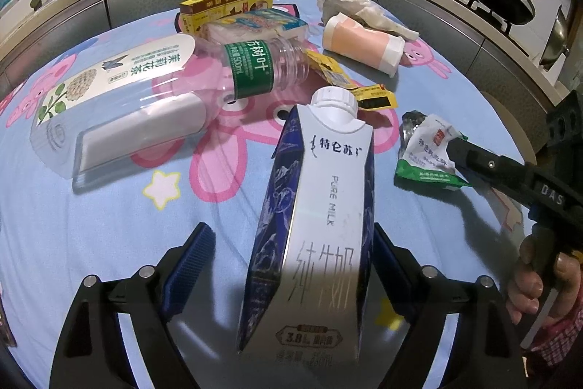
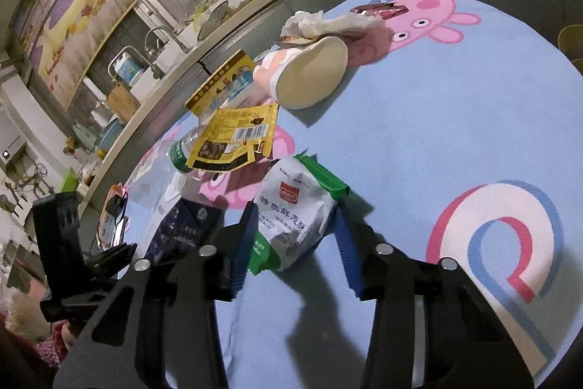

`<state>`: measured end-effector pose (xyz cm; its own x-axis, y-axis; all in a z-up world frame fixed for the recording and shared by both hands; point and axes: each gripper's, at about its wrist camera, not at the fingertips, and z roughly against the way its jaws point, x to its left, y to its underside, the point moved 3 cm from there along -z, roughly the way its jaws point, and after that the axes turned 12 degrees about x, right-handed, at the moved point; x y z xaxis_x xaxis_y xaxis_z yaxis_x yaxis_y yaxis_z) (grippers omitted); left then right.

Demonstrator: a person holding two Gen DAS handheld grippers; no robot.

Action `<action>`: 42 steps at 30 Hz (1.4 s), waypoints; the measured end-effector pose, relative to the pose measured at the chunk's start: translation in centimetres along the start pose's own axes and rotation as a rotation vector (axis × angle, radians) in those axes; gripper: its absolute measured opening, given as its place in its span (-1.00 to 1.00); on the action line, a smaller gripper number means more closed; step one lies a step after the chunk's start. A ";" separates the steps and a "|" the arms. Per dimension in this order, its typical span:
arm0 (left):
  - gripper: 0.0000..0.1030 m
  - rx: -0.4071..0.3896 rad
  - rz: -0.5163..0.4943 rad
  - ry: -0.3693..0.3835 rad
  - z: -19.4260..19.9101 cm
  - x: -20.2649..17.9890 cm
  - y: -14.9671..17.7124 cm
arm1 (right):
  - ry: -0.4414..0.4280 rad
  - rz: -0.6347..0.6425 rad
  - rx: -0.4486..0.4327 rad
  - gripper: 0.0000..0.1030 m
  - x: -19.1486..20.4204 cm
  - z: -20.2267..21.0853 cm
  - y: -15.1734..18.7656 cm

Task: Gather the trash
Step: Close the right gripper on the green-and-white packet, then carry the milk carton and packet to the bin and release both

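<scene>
A kitchen with a sink, a window and dark woks on a stove rings a tabletop [image 1: 91,243] covered by a pale blue cloth printed with pink cartoon pigs, and the trash lies scattered across it. The left gripper [image 1: 291,265] stands wide around a tall white and dark blue milk carton [image 1: 317,206] with a white screw cap; one pad sits right against the carton's side while the other is clear of it, so nothing is clamped. The right gripper [image 2: 297,250] is narrower, with a crumpled white and green plastic snack wrapper [image 2: 295,217] between its blue pads; whether the pads press on the wrapper I cannot tell. The risks I see: the thin, slick wrapper could slide out or fold away if only its edge is pinched, and the upright carton could topple if the touching pad shoves it before the other arrives. Further back lie a clear plastic bottle with a green label [image 1: 255,68], a white-labelled tea bottle [image 1: 109,97], a yellow foil sachet [image 2: 233,137], a peach and white paper cup [image 1: 360,42] on its side, a crumpled white tissue [image 1: 364,11] and a yellow cardboard box [image 1: 226,4], crowded enough that a careless reach could knock them.
</scene>
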<state>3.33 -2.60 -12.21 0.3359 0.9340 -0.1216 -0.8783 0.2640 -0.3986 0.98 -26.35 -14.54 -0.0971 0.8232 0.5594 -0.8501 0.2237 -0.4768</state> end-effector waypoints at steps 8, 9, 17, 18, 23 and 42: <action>0.03 0.004 -0.029 0.053 0.6 -0.6 0.2 | -0.047 0.031 0.031 -0.92 1.1 -0.3 0.5; 0.02 0.007 -0.039 0.060 0.7 -0.8 0.2 | -0.052 0.035 0.027 -0.93 1.2 0.0 0.6; 0.00 -0.055 -0.186 0.160 4.1 -3.6 0.4 | -0.018 0.017 -0.070 -0.95 -0.8 4.7 0.9; 0.00 -0.053 -0.196 0.172 4.2 -4.1 0.1 | -0.003 0.008 -0.091 -0.95 -1.4 5.5 0.9; -0.01 -0.016 -0.275 0.239 3.4 -8.3 -3.1 | 0.058 -0.072 -0.195 -0.95 -5.2 8.9 0.1; 0.28 0.179 -0.650 0.369 -7.1 -36.5 -18.1 | 0.369 -0.391 -0.446 -0.85 -23.5 20.9 -1.4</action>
<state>9.36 -43.17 -7.05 0.8678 0.4449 -0.2214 -0.4964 0.7969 -0.3442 -6.34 -56.89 -12.80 0.4219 0.7442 0.5179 -0.4857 0.6678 -0.5640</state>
